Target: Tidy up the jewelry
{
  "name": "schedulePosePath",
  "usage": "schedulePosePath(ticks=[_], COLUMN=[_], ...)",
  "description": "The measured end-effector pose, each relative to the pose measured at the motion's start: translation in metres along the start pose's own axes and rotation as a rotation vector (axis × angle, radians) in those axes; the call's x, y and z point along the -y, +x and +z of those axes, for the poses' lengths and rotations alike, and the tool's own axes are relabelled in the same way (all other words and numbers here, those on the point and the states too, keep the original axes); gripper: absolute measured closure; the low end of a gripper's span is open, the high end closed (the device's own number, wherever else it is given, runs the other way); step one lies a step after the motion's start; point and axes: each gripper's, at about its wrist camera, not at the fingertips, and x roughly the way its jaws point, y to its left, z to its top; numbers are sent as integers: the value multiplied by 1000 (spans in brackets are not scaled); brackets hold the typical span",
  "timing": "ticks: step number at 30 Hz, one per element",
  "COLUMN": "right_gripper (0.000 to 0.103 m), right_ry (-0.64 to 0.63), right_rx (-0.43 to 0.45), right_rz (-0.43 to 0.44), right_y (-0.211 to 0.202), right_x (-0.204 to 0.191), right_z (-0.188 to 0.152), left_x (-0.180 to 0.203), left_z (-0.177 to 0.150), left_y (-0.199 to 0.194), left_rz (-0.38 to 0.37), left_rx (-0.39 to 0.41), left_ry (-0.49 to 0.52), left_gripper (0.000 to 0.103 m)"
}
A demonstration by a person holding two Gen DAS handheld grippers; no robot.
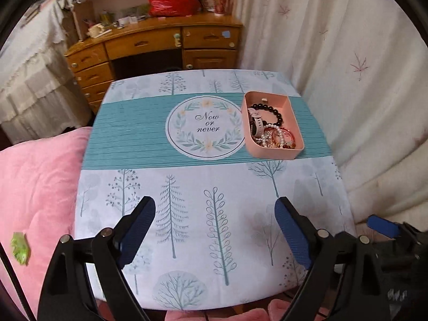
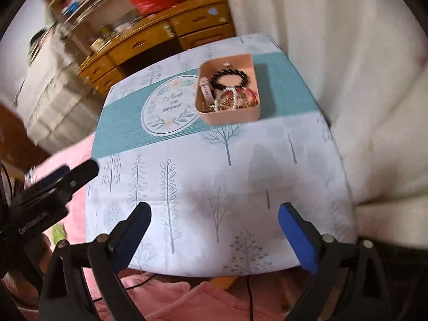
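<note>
Pink tray (image 1: 272, 152) at the far right of the desk (image 1: 187, 214) holds the jewelry: a black bead bracelet (image 1: 270, 108), pearls and bangles, light, slippery and tangle-prone, best pinched by a strand. Left gripper (image 1: 215, 230) and right gripper (image 2: 215, 234) hang empty, jaws wide apart, with bare cloth between them and the tray.
</note>
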Motion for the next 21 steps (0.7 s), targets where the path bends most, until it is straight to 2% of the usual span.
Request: schedulePosePath(ticks=[5,8,11,13,15,21], right_gripper=[7,7,7,6,6,6], right_ry=[-37,-82,-126,-143,-152,-175], right_rx=[56,88,115,132,155,191], right_rz=[-2,-30,-21,-19,-15,-6], right_y=[-18,-25,-29,-31,-34,-40], right_x=[6,6,5,5,6,4], right_z=[-4,-5,-6,-4,-2,1], left_x=[32,38,40,42,40,36], left_z=[-15,-19,-20,-20,-19,-21], left_y=[2,-4,-10,-13,-15,-20], left_rz=[81,87,89,100,105,105], left_rx=[-12,23,59,70,77,101], left_ry=[60,29,18,9,-6,-35], left_gripper=[13,13,13,9,1,1])
